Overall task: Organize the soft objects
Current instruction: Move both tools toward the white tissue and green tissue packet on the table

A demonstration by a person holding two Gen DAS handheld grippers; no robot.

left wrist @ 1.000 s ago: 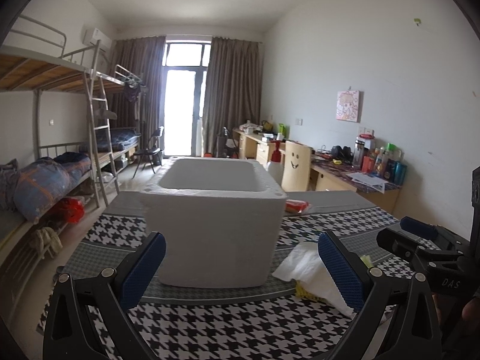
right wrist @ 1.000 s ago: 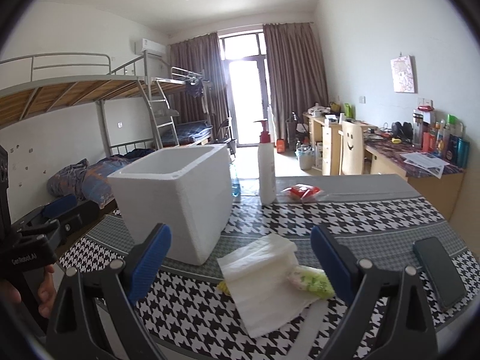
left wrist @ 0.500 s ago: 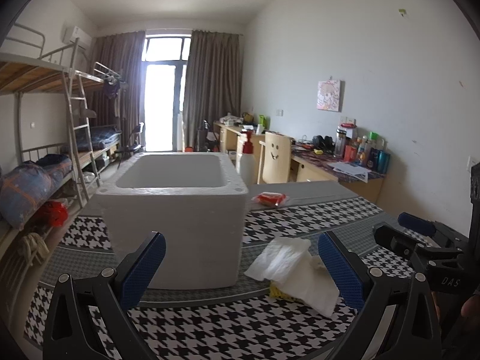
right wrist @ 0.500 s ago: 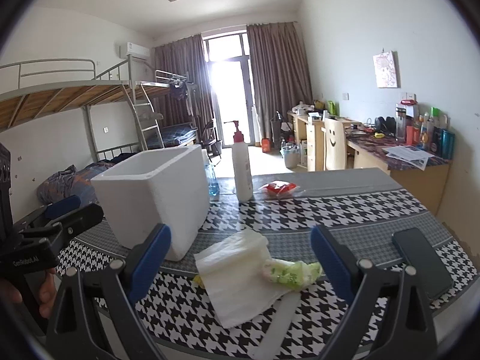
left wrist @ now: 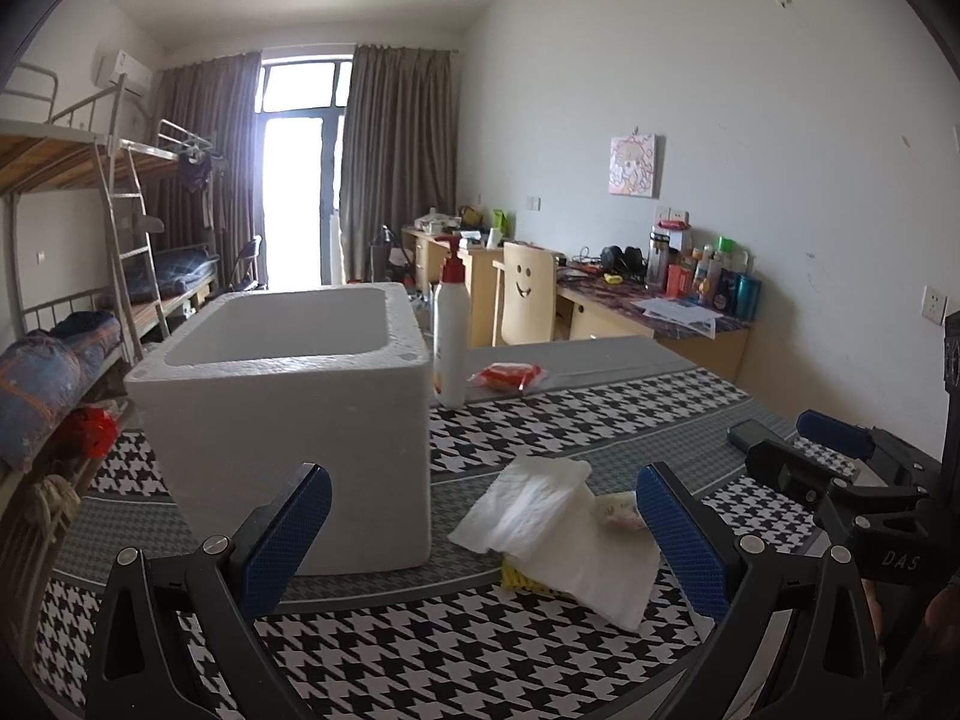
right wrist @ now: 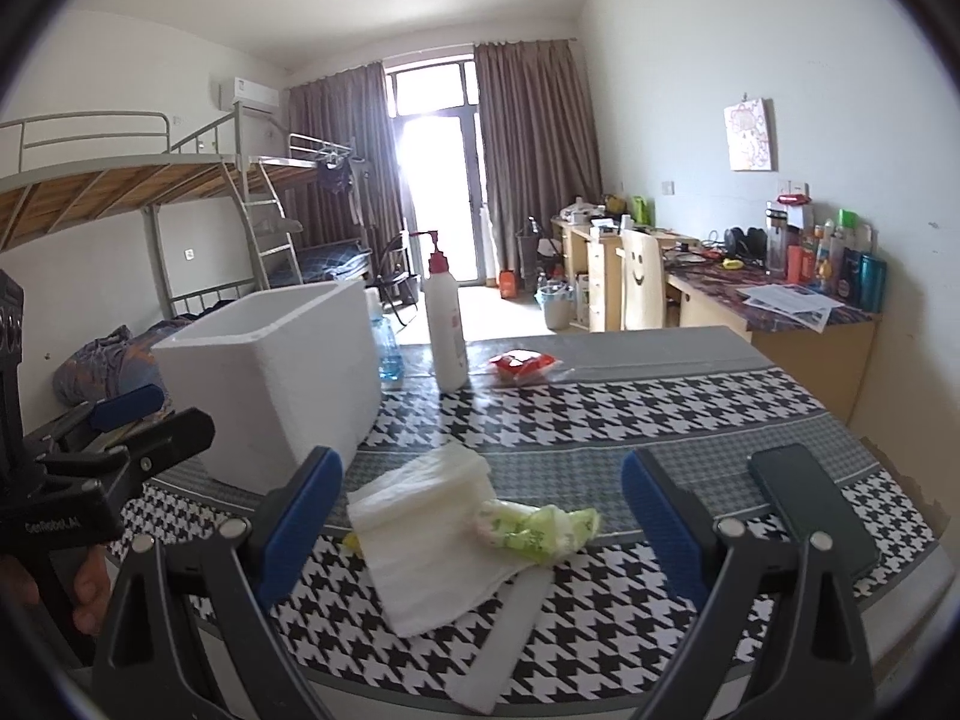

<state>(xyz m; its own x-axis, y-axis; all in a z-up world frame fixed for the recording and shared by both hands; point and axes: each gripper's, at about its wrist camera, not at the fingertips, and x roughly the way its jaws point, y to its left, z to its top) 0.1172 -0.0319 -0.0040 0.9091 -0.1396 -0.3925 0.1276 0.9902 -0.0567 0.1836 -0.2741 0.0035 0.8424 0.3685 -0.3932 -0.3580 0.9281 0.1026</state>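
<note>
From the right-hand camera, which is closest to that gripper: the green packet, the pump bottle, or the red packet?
1. Green packet: nearest the right gripper, lying between its open fingers on the white cloth.
2. Pump bottle and red packet: both far back, too close to rank.

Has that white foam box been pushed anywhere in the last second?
Cannot tell. The foam box sits the same beside the pump bottle on the checked tablecloth; only the cameras seem to have swung.

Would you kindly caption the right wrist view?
Open right gripper facing white tissues beside a foam box.
</note>
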